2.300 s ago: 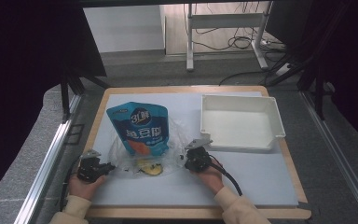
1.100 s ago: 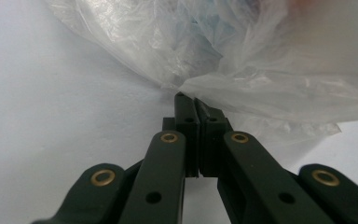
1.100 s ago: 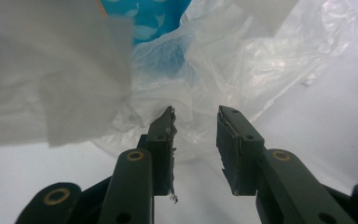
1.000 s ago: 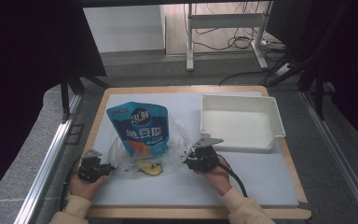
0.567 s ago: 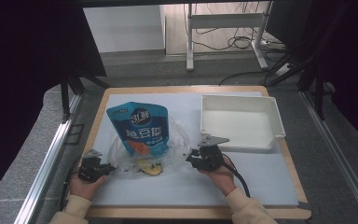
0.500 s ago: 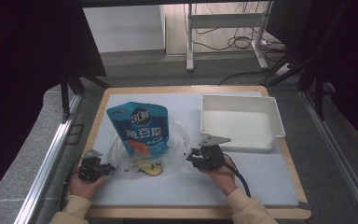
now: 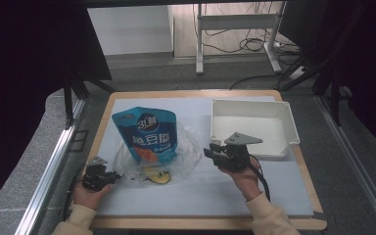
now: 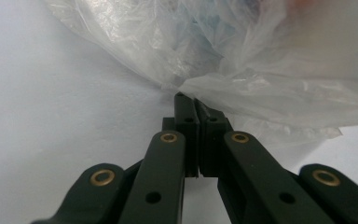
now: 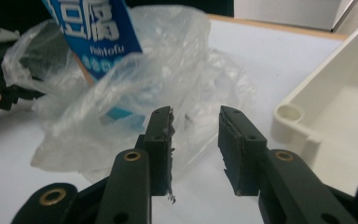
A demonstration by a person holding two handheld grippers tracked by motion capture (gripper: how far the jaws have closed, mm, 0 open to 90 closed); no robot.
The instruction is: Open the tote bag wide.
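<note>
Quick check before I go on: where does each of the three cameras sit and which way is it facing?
High view: above the near edge, looking forward and down on the table; both hands show.
Left gripper view: rides the left gripper, jaws shut on the plastic bag.
Right gripper view: rides the right gripper, jaws open, facing the bag, white tray at right.
All share the bag.

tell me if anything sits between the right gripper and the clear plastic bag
Nothing visible does. The right gripper is open and faces the clear plastic bag across bare table mat. The white tray lies off to its side.
</note>
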